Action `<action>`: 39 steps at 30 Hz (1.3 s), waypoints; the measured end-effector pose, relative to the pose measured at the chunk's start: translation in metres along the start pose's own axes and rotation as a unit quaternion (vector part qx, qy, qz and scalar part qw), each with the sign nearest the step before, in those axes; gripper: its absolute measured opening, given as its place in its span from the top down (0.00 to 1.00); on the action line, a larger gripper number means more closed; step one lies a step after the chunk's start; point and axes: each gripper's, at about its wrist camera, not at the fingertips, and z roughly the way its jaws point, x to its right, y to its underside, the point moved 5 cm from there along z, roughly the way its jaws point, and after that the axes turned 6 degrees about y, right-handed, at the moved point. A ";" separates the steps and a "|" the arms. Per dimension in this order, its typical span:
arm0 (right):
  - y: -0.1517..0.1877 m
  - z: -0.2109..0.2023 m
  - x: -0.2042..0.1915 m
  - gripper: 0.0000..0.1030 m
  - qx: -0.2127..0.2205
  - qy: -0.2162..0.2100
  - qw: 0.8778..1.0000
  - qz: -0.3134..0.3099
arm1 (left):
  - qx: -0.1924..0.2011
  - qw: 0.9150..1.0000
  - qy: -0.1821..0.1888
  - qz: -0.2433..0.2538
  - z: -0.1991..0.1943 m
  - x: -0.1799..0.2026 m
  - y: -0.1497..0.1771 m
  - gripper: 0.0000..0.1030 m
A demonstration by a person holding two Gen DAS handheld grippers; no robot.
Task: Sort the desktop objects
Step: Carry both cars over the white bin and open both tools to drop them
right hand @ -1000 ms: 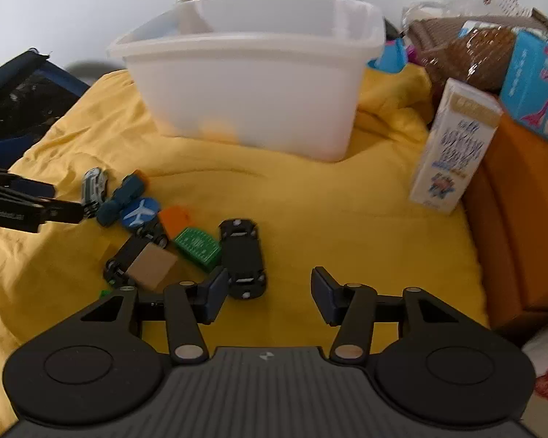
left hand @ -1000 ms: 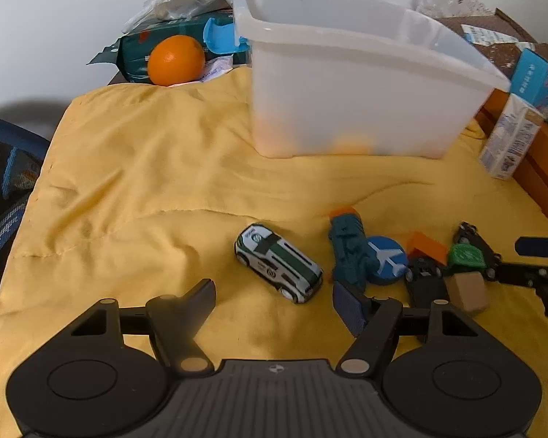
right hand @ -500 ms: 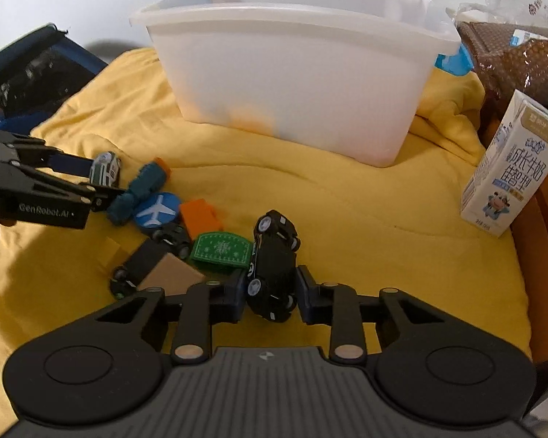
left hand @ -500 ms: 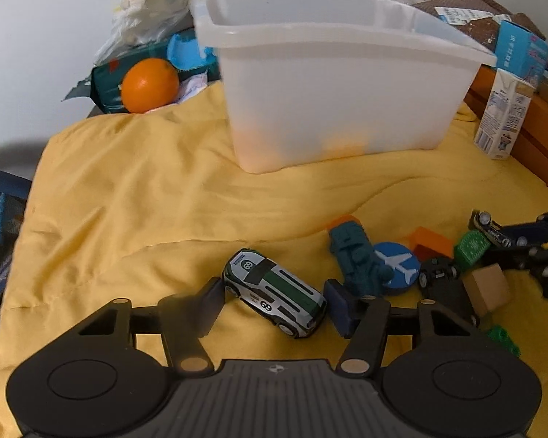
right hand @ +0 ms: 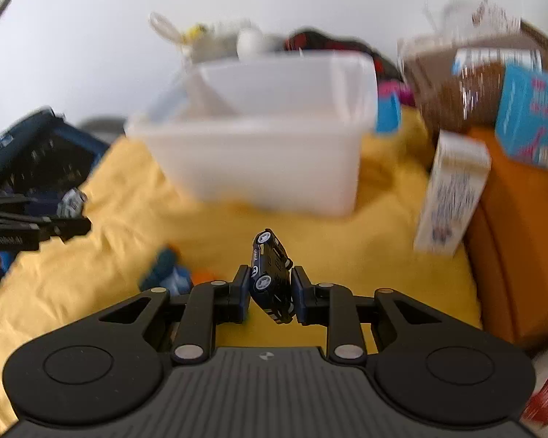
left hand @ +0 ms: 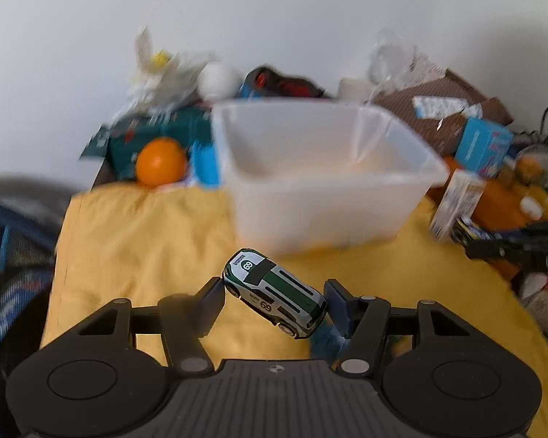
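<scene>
My left gripper is shut on a white and green toy car numbered 69, held above the yellow cloth. My right gripper is shut on a dark blue toy car, tilted nose up, lifted off the cloth. A white plastic bin stands ahead of both; it also shows in the right wrist view. A teal toy and blue and orange pieces lie on the cloth left of the right gripper. The left gripper shows at the left edge of the right wrist view.
An orange and bags lie behind the bin to the left. A milk carton, a blue box and a brown bag stand at the right by an orange surface. A dark blue crate sits at the left.
Both grippers closed on their cars and lifted them off the cloth. Both views have risen and now look toward the bin's opening.
</scene>
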 end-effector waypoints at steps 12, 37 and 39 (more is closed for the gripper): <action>-0.159 -0.024 -0.001 0.74 0.041 -0.033 0.998 0.031 | -0.002 0.999 0.033 -0.011 0.010 0.003 -0.135 0.39; -0.185 0.038 0.012 0.35 -0.033 0.020 0.999 0.009 | -0.043 0.999 -0.003 -0.027 0.043 -0.017 -0.146 0.29; -0.173 0.029 0.009 0.35 -0.025 0.010 1.000 0.008 | -0.023 1.000 0.009 -0.018 0.028 -0.013 -0.123 0.29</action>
